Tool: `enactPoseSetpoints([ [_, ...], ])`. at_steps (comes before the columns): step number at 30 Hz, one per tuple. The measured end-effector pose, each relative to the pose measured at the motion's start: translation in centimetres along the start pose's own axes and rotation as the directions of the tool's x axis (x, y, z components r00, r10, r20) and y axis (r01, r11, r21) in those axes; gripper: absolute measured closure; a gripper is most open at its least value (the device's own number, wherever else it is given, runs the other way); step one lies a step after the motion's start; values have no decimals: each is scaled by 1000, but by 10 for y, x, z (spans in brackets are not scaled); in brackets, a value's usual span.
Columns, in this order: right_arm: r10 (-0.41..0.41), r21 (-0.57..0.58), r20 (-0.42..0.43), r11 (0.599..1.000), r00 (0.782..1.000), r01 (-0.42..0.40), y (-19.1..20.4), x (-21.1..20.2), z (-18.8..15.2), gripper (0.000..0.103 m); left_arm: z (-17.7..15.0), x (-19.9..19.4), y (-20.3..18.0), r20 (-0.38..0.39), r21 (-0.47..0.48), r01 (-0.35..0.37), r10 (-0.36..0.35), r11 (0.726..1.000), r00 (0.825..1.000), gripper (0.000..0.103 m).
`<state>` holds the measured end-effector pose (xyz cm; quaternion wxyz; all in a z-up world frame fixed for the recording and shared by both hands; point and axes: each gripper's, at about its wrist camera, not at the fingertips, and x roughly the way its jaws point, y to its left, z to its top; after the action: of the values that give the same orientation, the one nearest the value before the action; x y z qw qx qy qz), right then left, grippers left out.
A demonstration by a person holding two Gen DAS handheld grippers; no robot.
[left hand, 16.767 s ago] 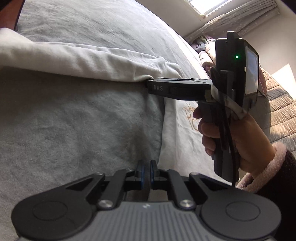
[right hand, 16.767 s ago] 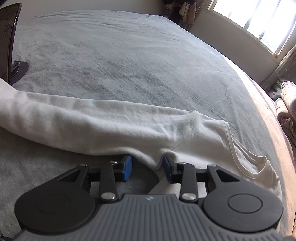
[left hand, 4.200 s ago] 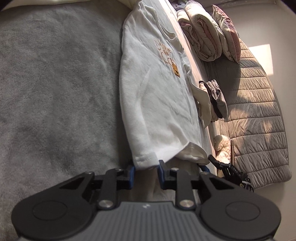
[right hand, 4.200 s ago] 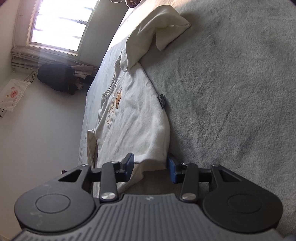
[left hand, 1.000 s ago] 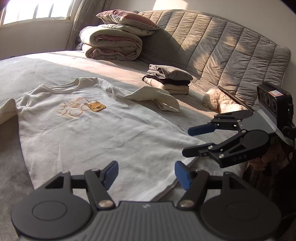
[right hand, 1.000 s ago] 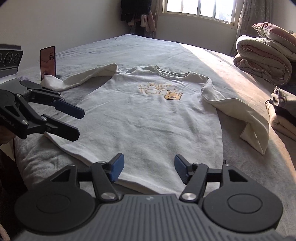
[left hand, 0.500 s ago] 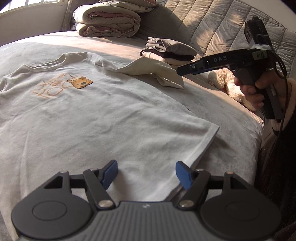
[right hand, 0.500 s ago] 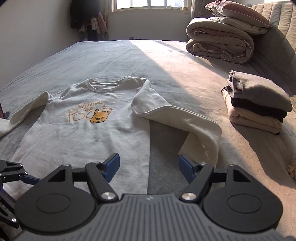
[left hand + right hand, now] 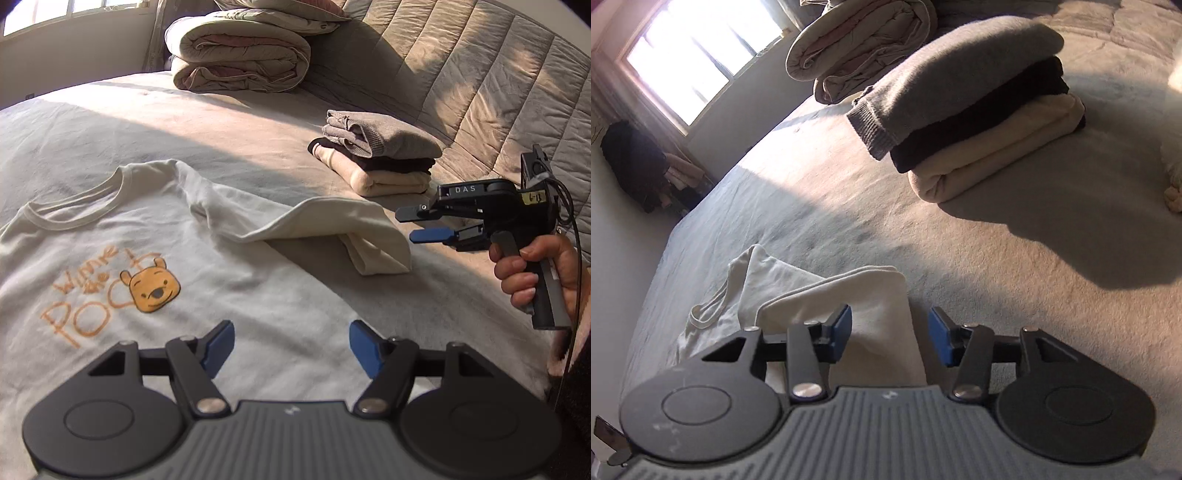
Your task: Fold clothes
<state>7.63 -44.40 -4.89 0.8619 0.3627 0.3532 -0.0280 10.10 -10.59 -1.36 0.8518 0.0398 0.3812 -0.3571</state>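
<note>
A cream long-sleeved shirt [image 9: 229, 280] with an orange bear print lies flat, face up, on the bed. Its one sleeve is bent back on itself, and the folded cuff end [image 9: 373, 240] lies to the right of the body. My left gripper [image 9: 291, 345] hovers open above the shirt's lower front, holding nothing. My right gripper [image 9: 417, 224], held by a hand, stands open just right of that cuff end. In the right wrist view the right gripper [image 9: 890, 334] is open with the folded sleeve [image 9: 864, 299] between and ahead of its fingers.
A stack of folded clothes [image 9: 380, 158] sits on the grey bedspread [image 9: 258, 122] past the sleeve, also close ahead in the right wrist view [image 9: 964, 110]. Rolled duvets [image 9: 240, 55] lie by the quilted headboard [image 9: 461, 74]. A window [image 9: 698, 55] is at the far wall.
The right gripper has come down to the sleeve's folded end, from higher above the bed. The left gripper has moved forward over the shirt, from its hem toward the chest print.
</note>
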Motion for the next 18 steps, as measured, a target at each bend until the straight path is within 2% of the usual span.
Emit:
enactPoseSetpoints([
  [2, 24, 43, -10, 999, 1000, -23, -6, -2, 6, 52, 22, 14, -9, 13, 21, 2, -2, 1000, 1000, 34],
  [8, 5, 38, 1, 999, 1000, -5, -11, -10, 12, 51, 80, 62, -41, 24, 90, 21, -23, 996, 999, 32],
  [11, -16, 51, -5, 999, 1000, 16, -20, -10, 16, 51, 90, 88, -55, -16, 127, 35, -34, 991, 999, 32],
  [18, -5, 111, 3, 994, 1000, 4, -36, -14, 25, 51, 108, 148, -87, -126, 212, 73, -47, 975, 991, 33],
])
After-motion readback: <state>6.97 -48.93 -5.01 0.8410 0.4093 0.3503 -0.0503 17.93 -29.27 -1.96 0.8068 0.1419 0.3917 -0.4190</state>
